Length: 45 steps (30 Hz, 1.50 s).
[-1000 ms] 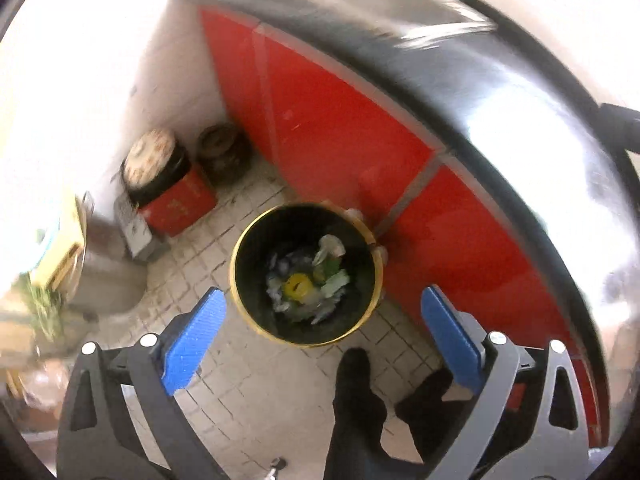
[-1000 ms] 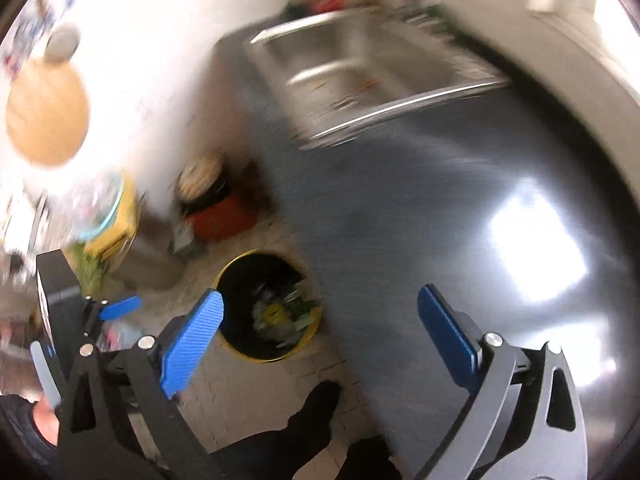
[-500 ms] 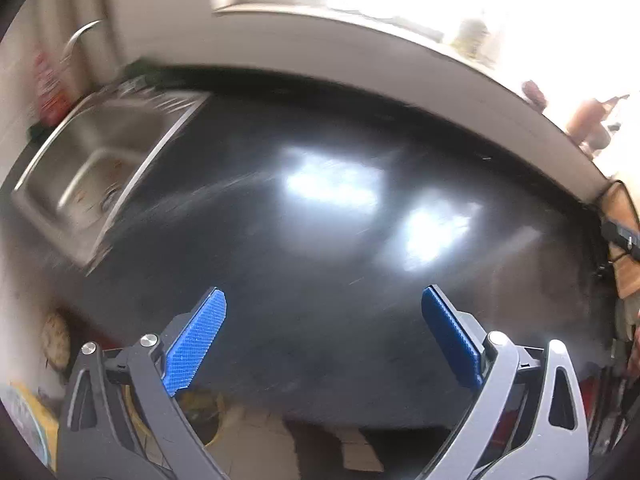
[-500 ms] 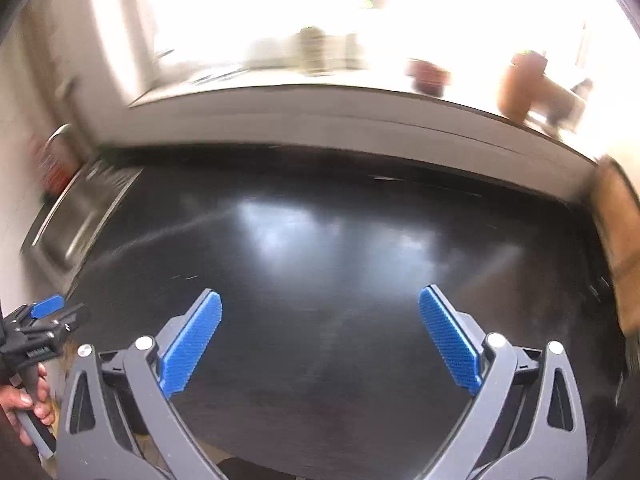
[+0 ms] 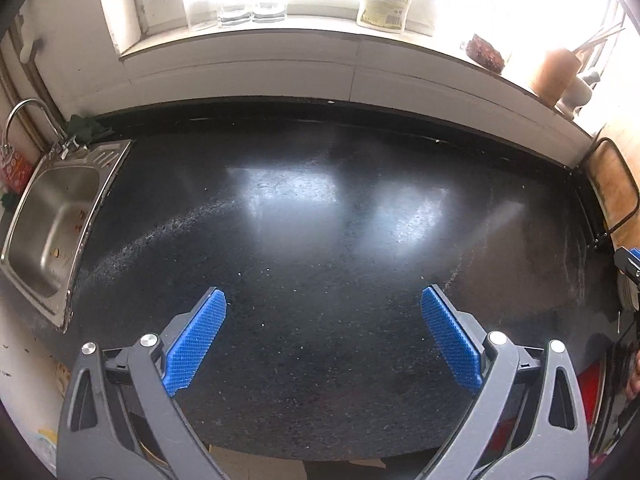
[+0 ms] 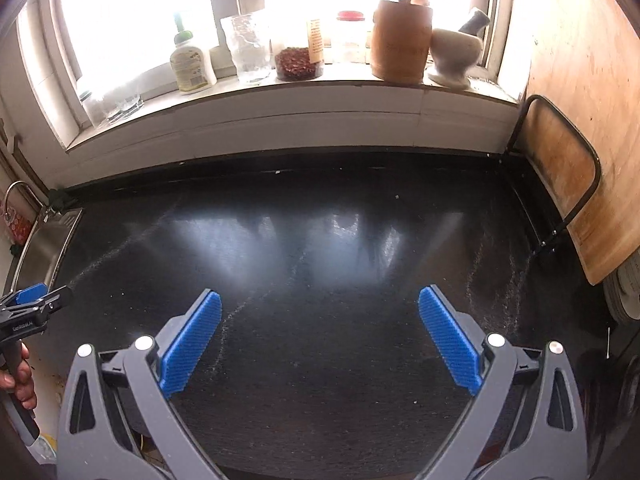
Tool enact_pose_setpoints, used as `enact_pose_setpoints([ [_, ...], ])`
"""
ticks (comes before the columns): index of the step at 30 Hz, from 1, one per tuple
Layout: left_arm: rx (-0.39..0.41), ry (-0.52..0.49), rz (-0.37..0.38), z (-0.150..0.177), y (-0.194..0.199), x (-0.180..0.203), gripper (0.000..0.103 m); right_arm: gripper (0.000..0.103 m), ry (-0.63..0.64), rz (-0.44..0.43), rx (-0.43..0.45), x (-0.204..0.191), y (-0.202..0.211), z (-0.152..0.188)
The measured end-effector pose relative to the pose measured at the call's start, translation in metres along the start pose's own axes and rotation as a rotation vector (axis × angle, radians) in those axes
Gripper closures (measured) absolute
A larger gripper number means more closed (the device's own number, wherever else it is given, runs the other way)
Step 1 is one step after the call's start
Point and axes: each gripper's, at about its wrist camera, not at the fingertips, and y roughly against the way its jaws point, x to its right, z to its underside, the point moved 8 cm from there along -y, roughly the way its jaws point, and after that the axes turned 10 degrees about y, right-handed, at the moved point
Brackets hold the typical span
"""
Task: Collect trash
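My left gripper (image 5: 323, 299) hangs open over the black countertop (image 5: 320, 208), nothing between its blue pads. My right gripper (image 6: 320, 303) is open too, above the same countertop (image 6: 320, 248), and holds nothing. No trash lies on the dark surface in either view; only small pale specks and streaks show. The trash bin is out of sight. At the left edge of the right wrist view, a hand (image 6: 18, 380) holds the left gripper (image 6: 28, 308).
A steel sink (image 5: 52, 216) with a tap (image 5: 24, 116) sits at the left end. The windowsill holds a bottle (image 6: 191, 62), glass jars (image 6: 248, 48), a wooden utensil pot (image 6: 400, 40) and a mortar (image 6: 456, 50). A wooden board (image 6: 568, 168) leans at the right.
Both grippers swung up from the floor bin with trash in it, past the sink, to face the countertop and window. Both stayed open.
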Motion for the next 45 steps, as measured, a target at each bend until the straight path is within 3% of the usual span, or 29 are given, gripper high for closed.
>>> enact_pose_setpoints([
  [45,0.007,-0.011,-0.038,0.018,0.014,0.003,0.008,0.007,0.036,-0.035,-0.018,-0.006,0.01,0.011],
])
